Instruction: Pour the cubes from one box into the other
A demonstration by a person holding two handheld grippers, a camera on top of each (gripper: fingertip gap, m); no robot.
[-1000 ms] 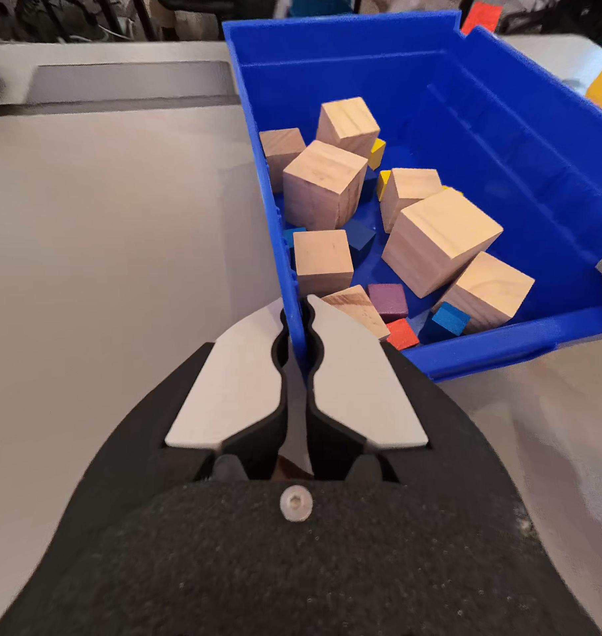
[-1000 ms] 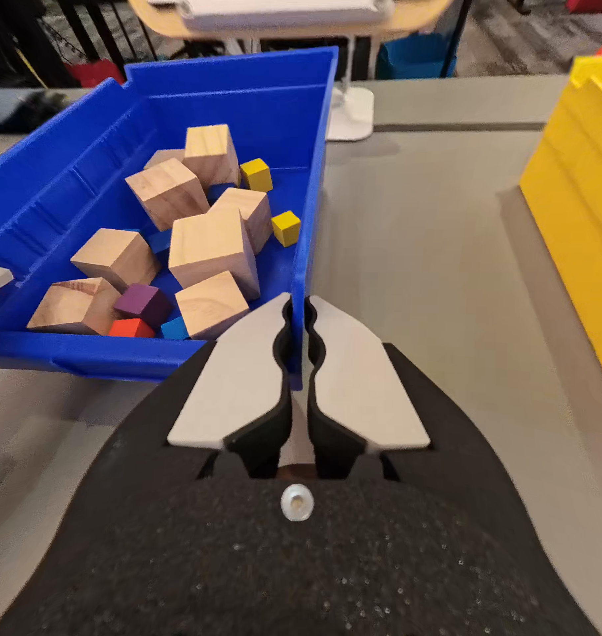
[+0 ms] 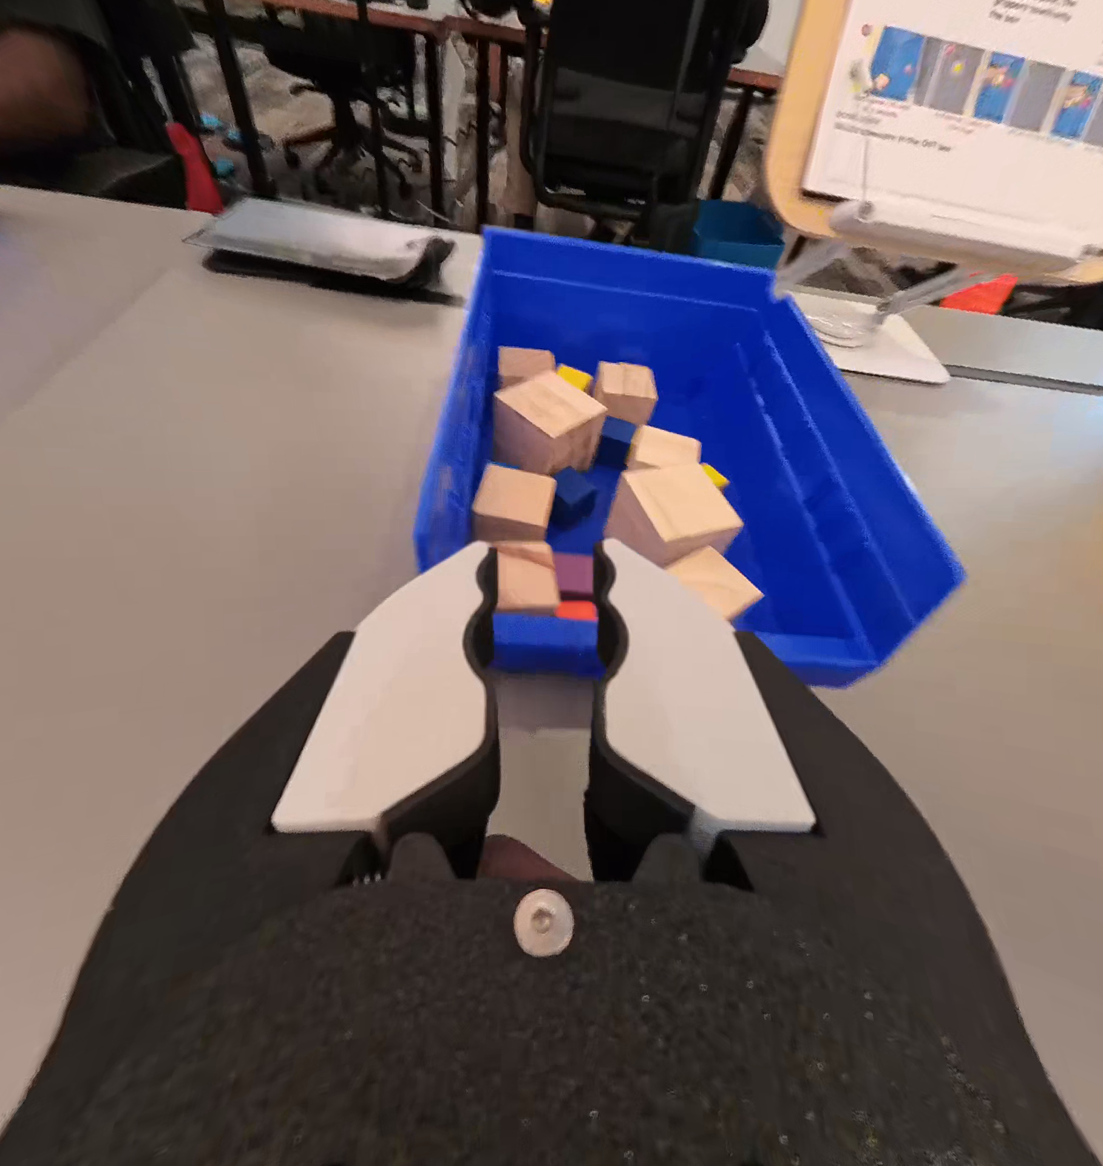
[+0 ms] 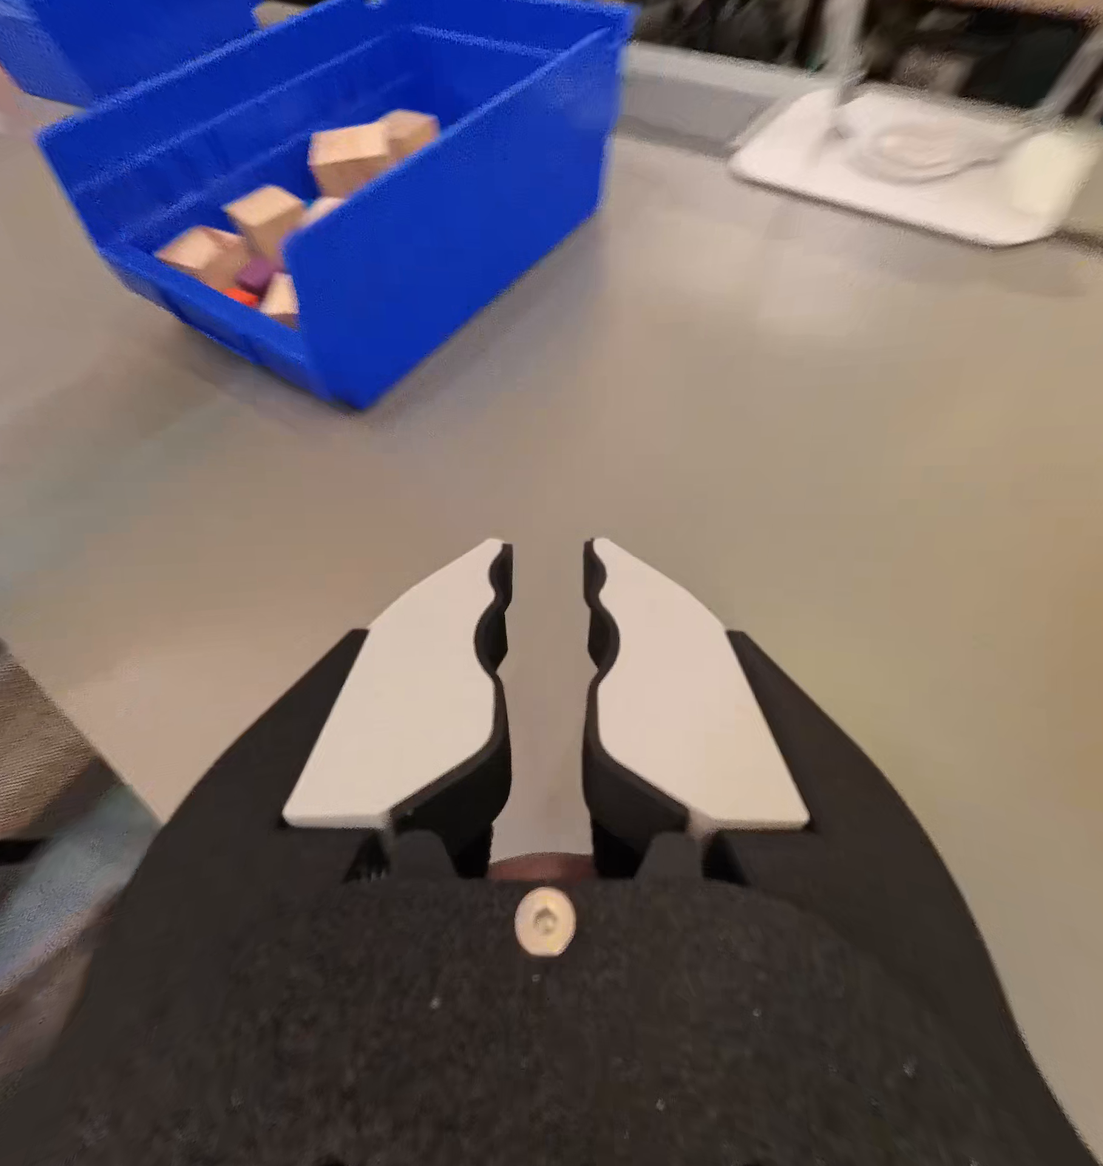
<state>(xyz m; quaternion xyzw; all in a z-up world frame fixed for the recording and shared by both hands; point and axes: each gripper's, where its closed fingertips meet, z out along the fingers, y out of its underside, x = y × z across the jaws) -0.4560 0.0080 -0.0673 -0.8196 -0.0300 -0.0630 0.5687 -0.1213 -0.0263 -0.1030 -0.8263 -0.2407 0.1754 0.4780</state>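
The left gripper (image 3: 545, 561) has its jaws parted by a moderate gap and grips nothing. Its tips are at the near end of the blue bin (image 3: 851, 505); through the gap the low front lip of the bin is visible, but whether the tips touch it I cannot tell. The bin stands on the grey table (image 3: 189, 473) and holds wooden cubes (image 3: 675, 511) of several sizes, with small coloured cubes among them: a purple one (image 3: 575, 575), a red one (image 3: 577, 609), yellow ones (image 3: 575, 377) and dark blue ones (image 3: 574, 495).

The right gripper (image 4: 547, 549) is also partly open and empty. It is over bare table, well apart from the blue bin (image 4: 448, 252), which lies ahead and to its left. The right view is blurred.

To the left of the bin the table surface is free up to a flat dark and grey object (image 3: 321, 252) near the far edge. To the right of the bin stands a white stand base (image 3: 883, 344) carrying a clipboard with a printed sheet (image 3: 977, 126). Beyond the far edge are office chairs (image 3: 624, 94).
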